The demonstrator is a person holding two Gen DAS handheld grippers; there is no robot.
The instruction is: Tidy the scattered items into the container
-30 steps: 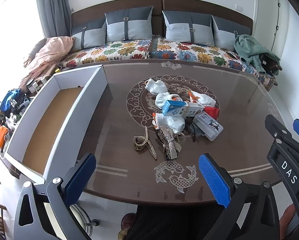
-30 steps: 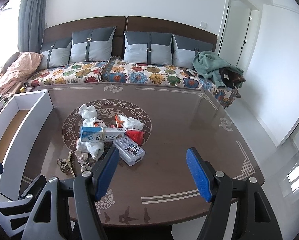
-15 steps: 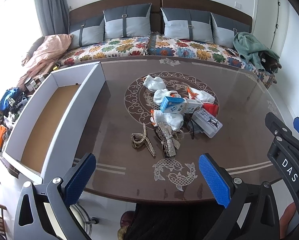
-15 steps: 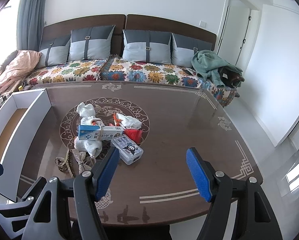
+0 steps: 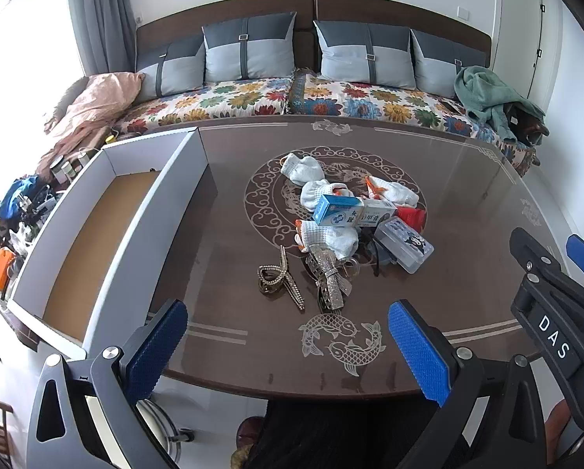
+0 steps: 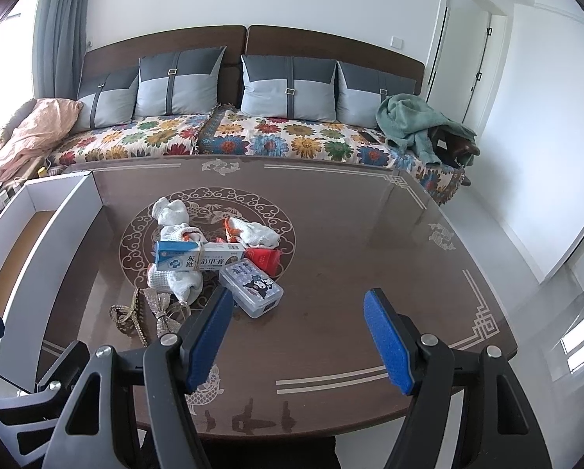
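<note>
A heap of small items lies mid-table: white socks point(image 5: 303, 169), a blue-and-white ointment box point(image 5: 337, 213), a red packet point(image 5: 412, 215), a clear plastic case point(image 5: 405, 243) with a cartoon sticker, and rhinestone hair clips point(image 5: 278, 279). The same box point(image 6: 178, 261) and case point(image 6: 251, 287) show in the right wrist view. A long white cardboard box point(image 5: 108, 211) with a brown floor stands along the table's left side. My left gripper point(image 5: 286, 342) hangs open above the near table edge. My right gripper point(image 6: 298, 336) is open too, empty, near the case.
The brown glass-topped table point(image 6: 370, 234) carries an etched fish pattern. Behind it runs a sofa point(image 5: 311, 97) with grey cushions, a pink cloth at left and a green blanket point(image 6: 417, 121) at right. Cluttered items point(image 5: 14, 211) sit beyond the box at far left.
Both views have drifted slightly, so the pile sits a little closer and lower than one second ago. Both grippers stay open; nothing on the table has moved.
</note>
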